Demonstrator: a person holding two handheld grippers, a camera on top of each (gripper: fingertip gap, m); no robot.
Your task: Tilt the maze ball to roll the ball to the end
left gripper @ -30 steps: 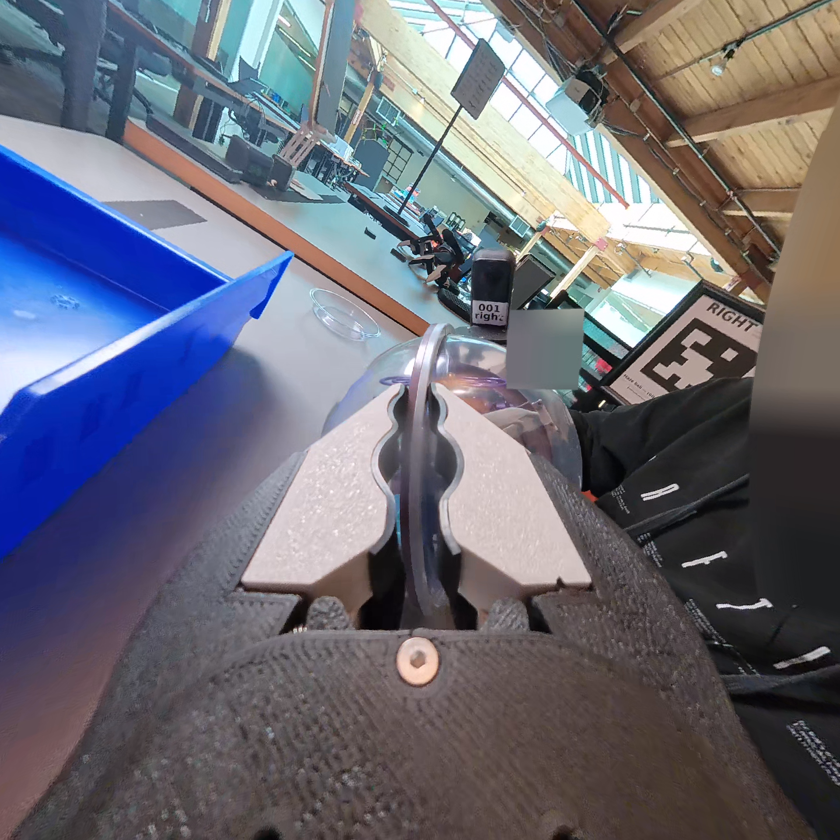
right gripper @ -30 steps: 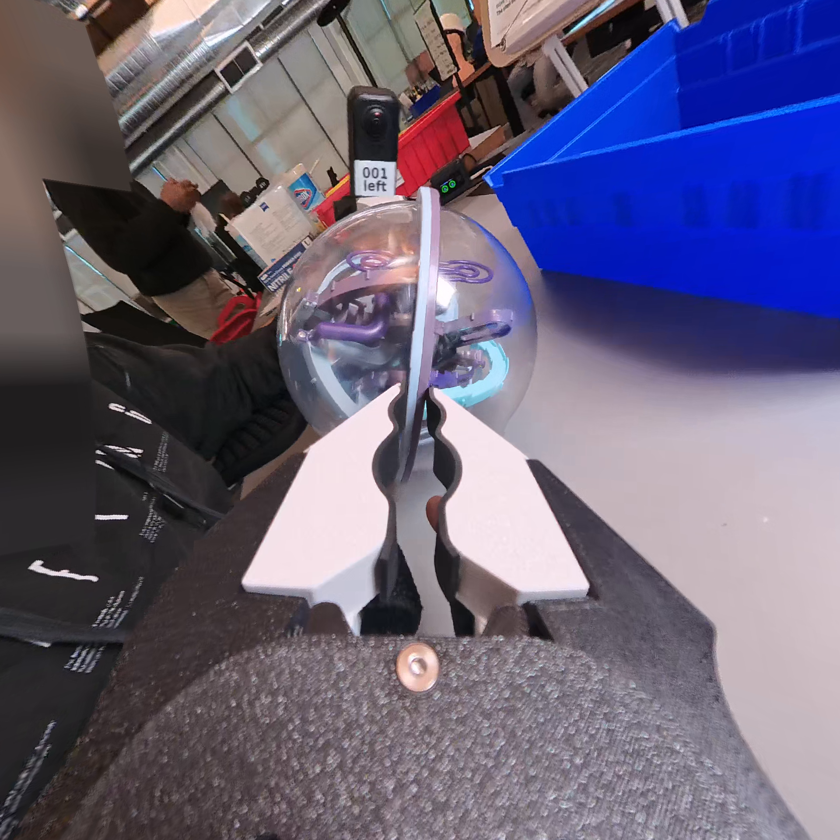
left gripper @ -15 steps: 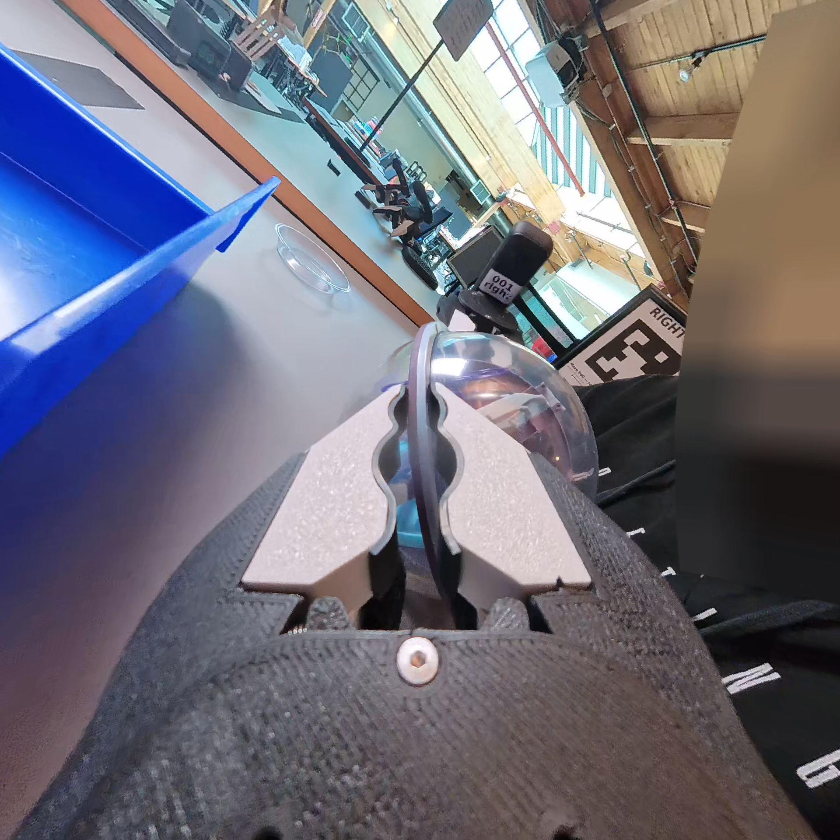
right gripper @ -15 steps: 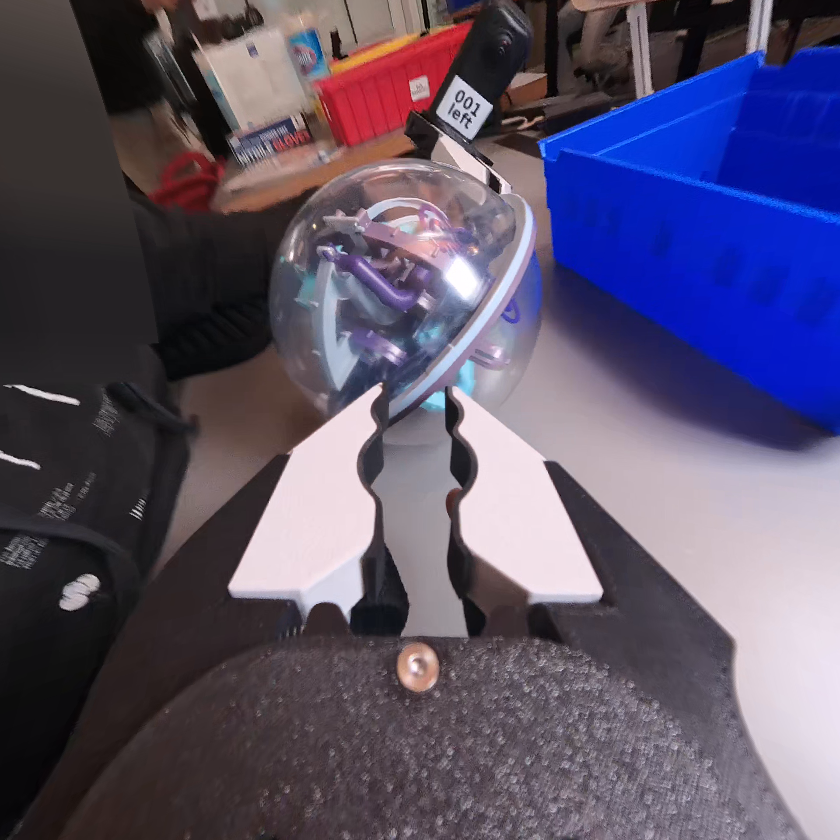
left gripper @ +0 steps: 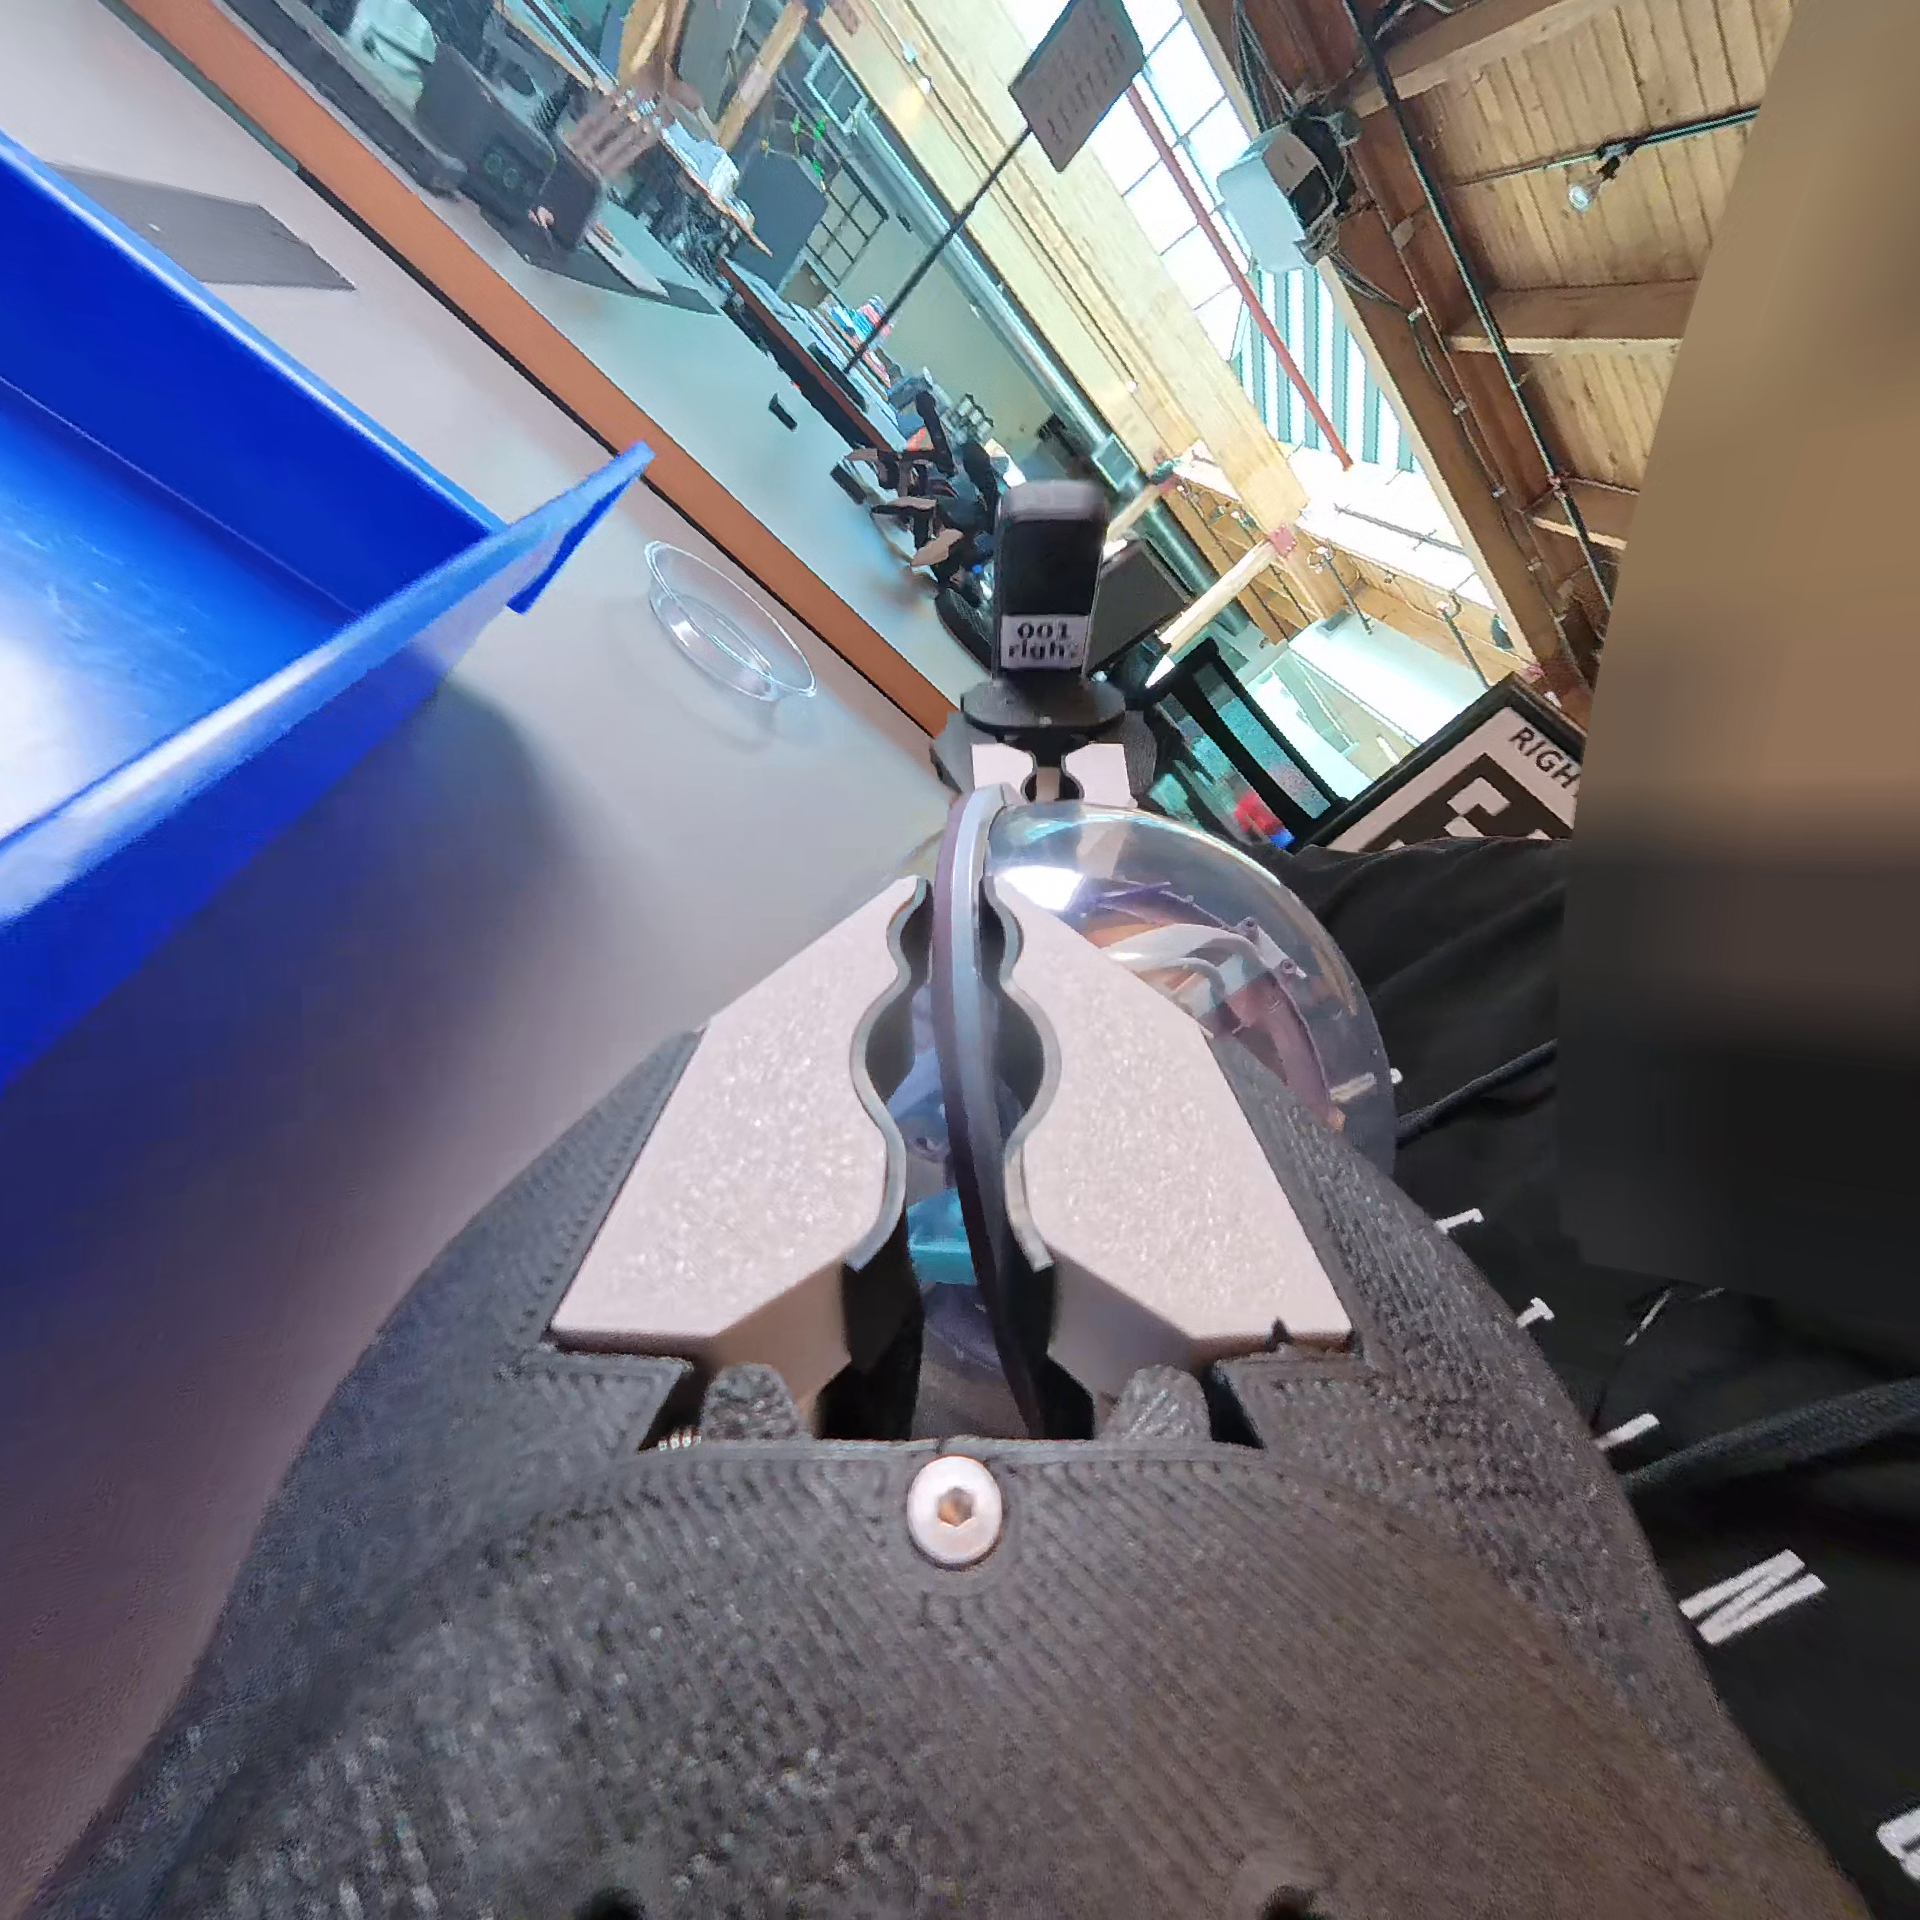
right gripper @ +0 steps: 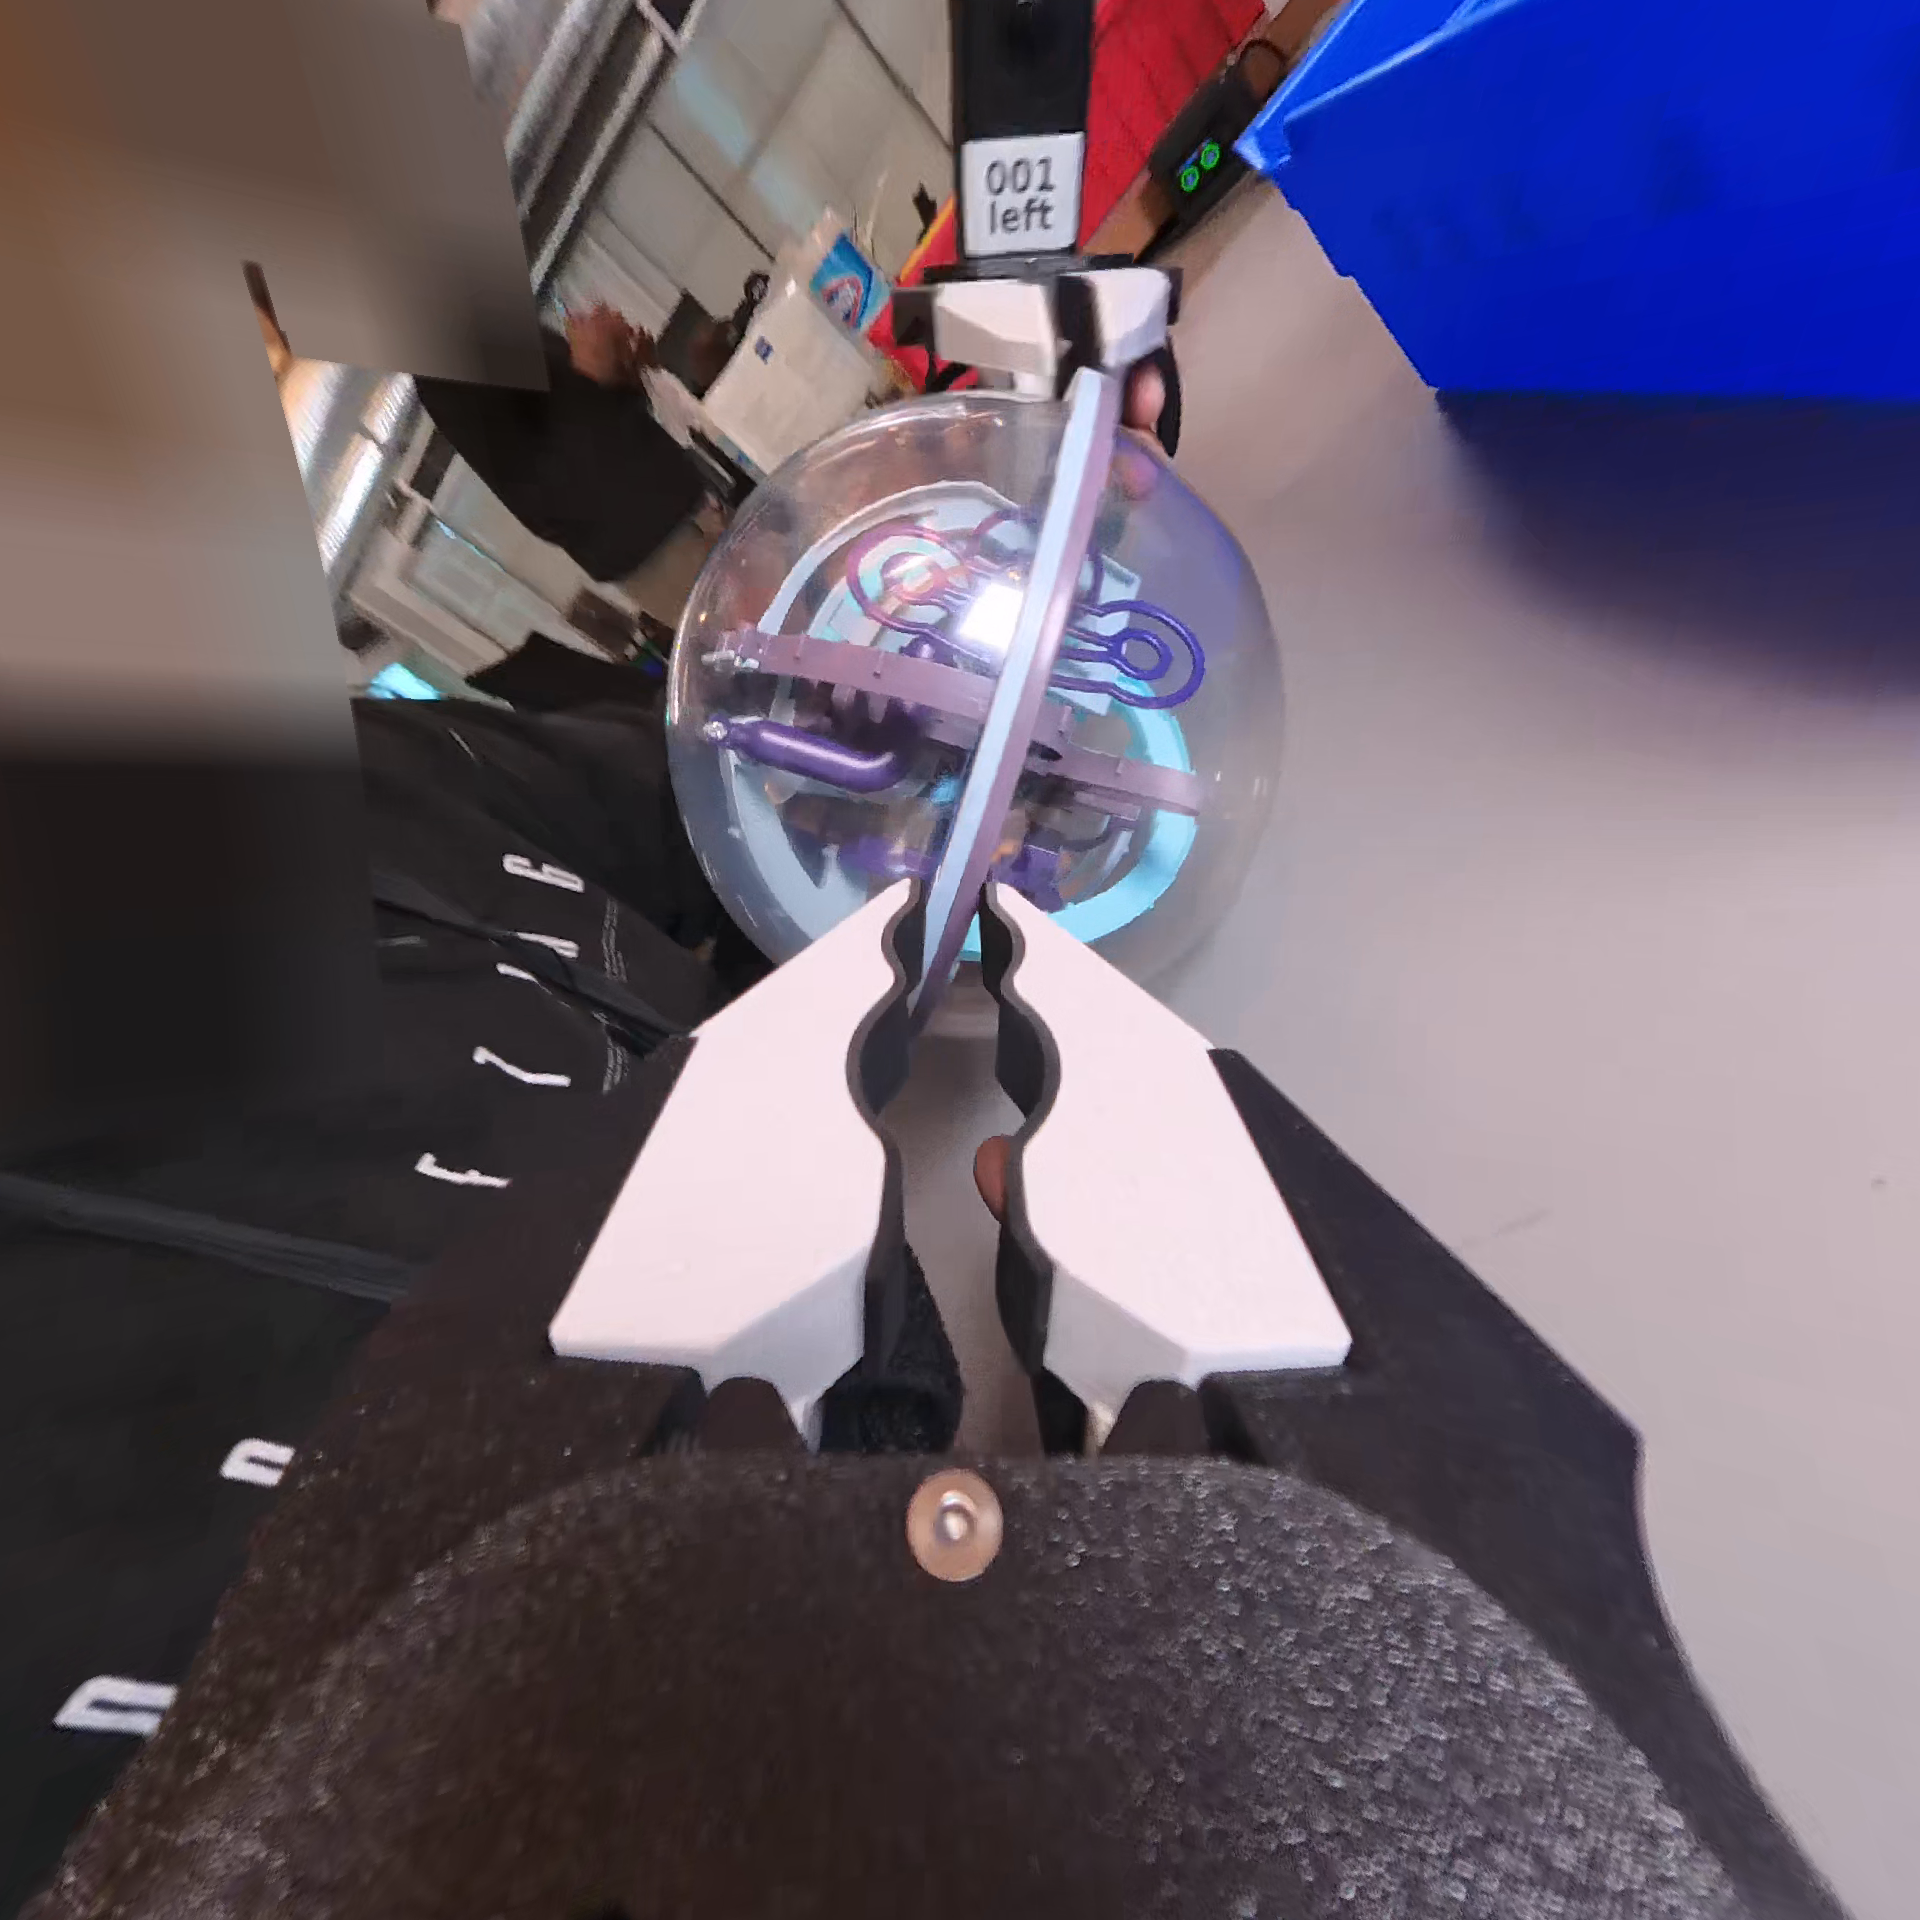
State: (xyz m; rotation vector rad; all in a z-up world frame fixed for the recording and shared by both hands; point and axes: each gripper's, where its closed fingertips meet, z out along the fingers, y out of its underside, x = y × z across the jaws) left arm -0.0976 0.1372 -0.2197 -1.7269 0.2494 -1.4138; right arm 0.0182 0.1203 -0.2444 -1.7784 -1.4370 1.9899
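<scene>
Blue bin (left gripper: 208,665): far left on grey table (left gripper: 623,831). Clear dish (left gripper: 727,634): beyond bin's corner. Left gripper (left gripper: 961,894): pinching maze ball (left gripper: 1195,956) by its rim. Maze ball (right gripper: 977,707): lifted between both grippers. Right gripper (right gripper: 951,904): fingertips clamped on rim's opposite edge.

White sticker (left gripper: 1042,636): on a black camera just beyond the maze ball (left gripper: 1195,935); dark print.
Second white sticker (right gripper: 1020,195): on the black camera above the maze ball (right gripper: 977,717); dark print.
Marker board (left gripper: 1496,779): right of the maze ball; black-and-white pattern, a word on its edge.
Black garment (right gripper: 499,1070): left of the maze ball; white lettering, partly cut off.
Hanging sign (left gripper: 1075,78): far above the maze ball; unreadable.
</scene>
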